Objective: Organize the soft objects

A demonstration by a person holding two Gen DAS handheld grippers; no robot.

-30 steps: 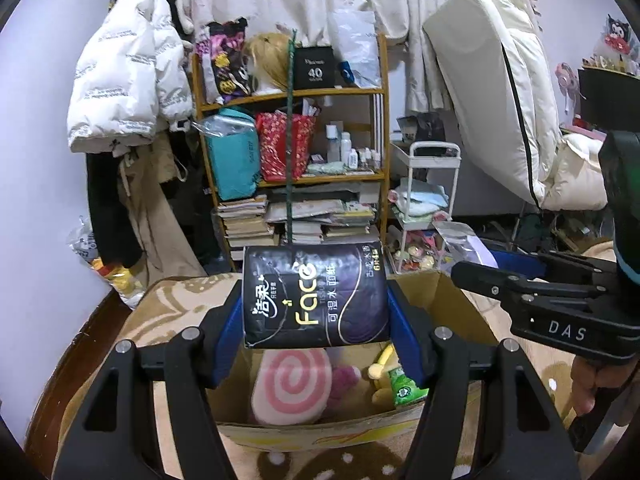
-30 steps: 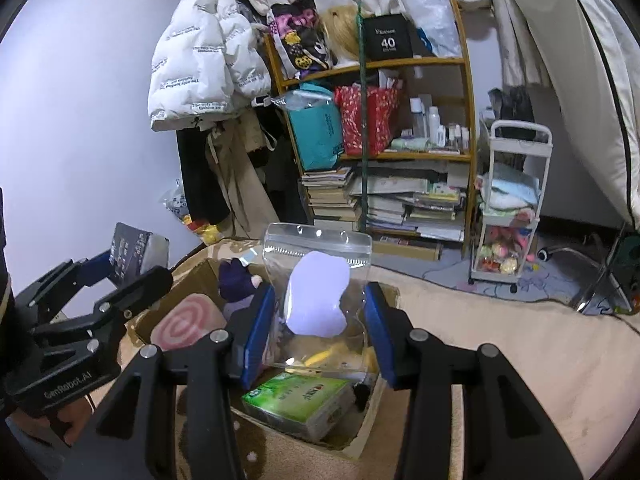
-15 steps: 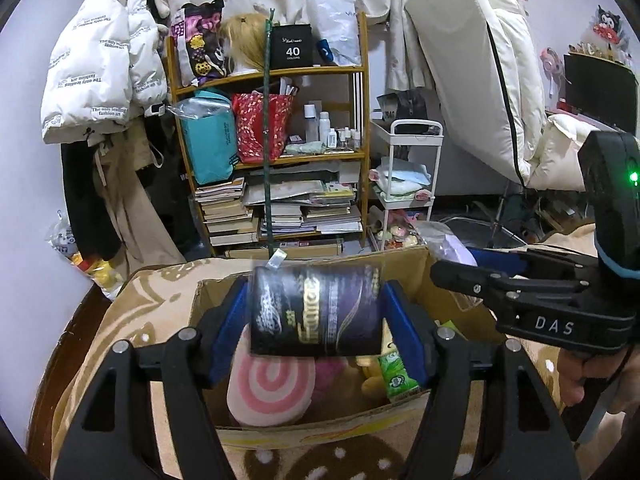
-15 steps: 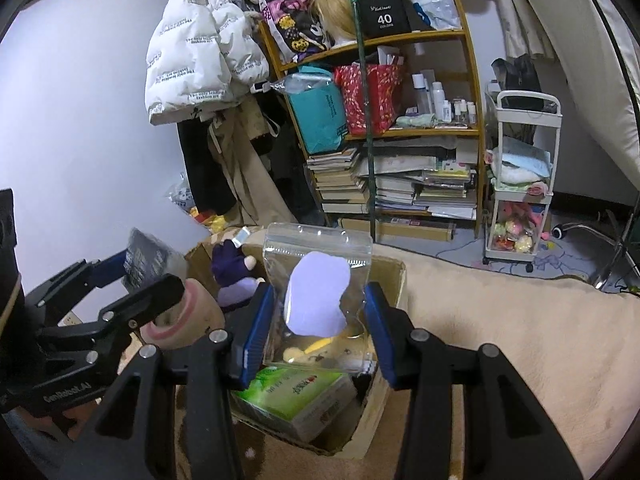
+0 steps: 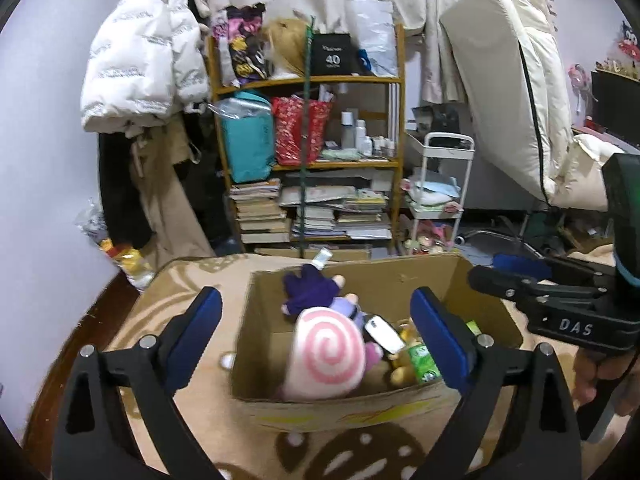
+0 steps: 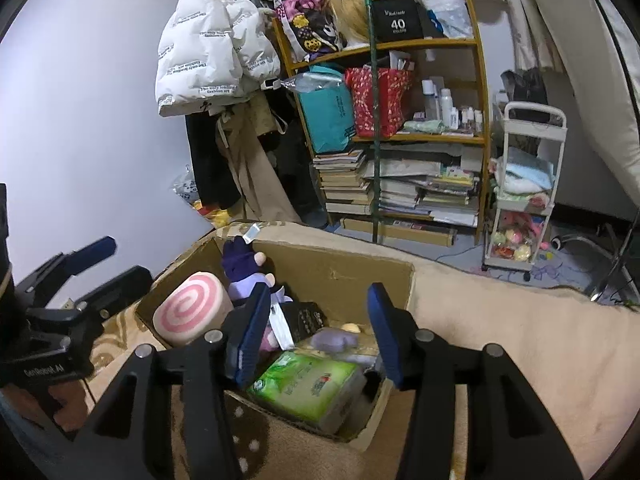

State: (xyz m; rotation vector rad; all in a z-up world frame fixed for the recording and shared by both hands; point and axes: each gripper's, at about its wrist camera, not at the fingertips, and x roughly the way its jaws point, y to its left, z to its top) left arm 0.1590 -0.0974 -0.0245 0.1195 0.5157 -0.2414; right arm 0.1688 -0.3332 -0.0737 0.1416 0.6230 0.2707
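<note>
An open cardboard box (image 5: 352, 410) (image 6: 332, 276) sits on a beige patterned blanket. Inside lie a pink swirl cushion (image 5: 324, 354) (image 6: 192, 314), a purple plush doll (image 5: 312, 290) (image 6: 244, 268), a black tissue pack (image 6: 304, 320) (image 5: 382, 330), a green tissue pack (image 6: 308, 386) (image 5: 424, 362) and a clear bag with a purple piece (image 6: 336, 340). My left gripper (image 5: 316, 340) is open and empty over the box's near edge. My right gripper (image 6: 316, 330) is open and empty above the box. Each gripper shows in the other's view, the right one (image 5: 516, 280) and the left one (image 6: 108, 264).
A wooden shelf (image 5: 308, 152) with books, bags and bottles stands behind the box. A white jacket (image 5: 140, 76) hangs at left. A white trolley (image 6: 524, 188) stands at right beside a leaning mattress (image 5: 504, 100). The blanket (image 6: 520, 344) stretches right of the box.
Both grippers opened. The black tissue pack dropped from the left gripper into the box. The clear bag dropped from the right gripper into the box.
</note>
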